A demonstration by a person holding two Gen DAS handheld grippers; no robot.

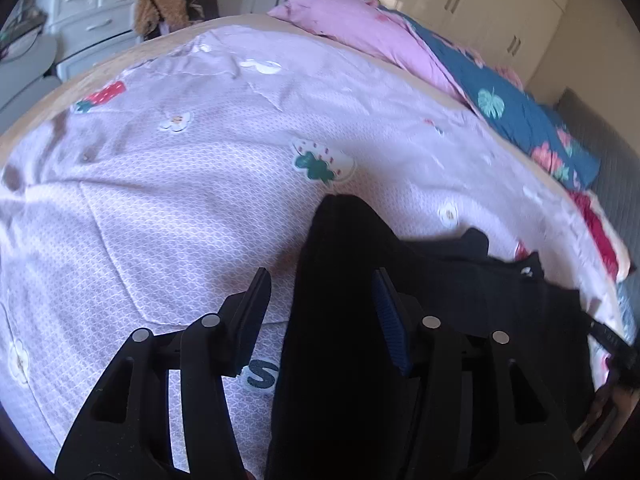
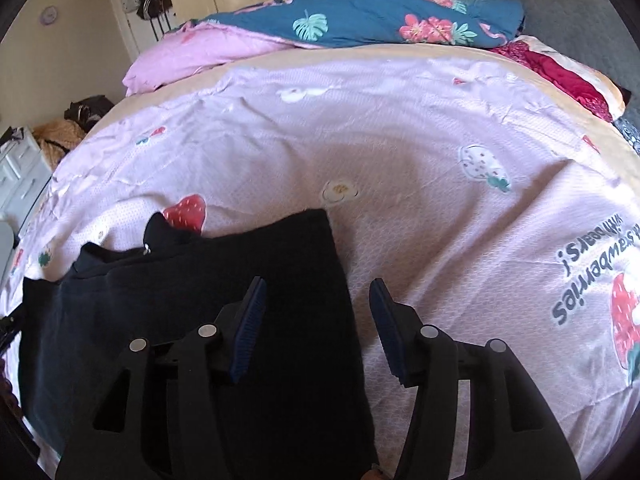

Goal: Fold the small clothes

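Observation:
A black garment (image 1: 440, 288) lies flat on the pink strawberry-print bedsheet (image 1: 200, 160), with a folded strip running up toward the middle of the bed. My left gripper (image 1: 320, 276) hangs open over the garment's left edge; that strip lies between the fingers, and sheet shows between it and the left finger. In the right wrist view the same black garment (image 2: 200, 280) fills the lower left. My right gripper (image 2: 317, 284) is open over the garment's right edge, with its left finger above the cloth and its right finger above the bare bedsheet (image 2: 440, 220).
A blue floral quilt (image 2: 360, 16) and a pink blanket (image 2: 200, 52) are bunched at the far side of the bed. A red cloth (image 2: 560, 76) lies at the far right edge. White drawers (image 1: 88, 0) stand beyond the bed, and cupboards line the back wall.

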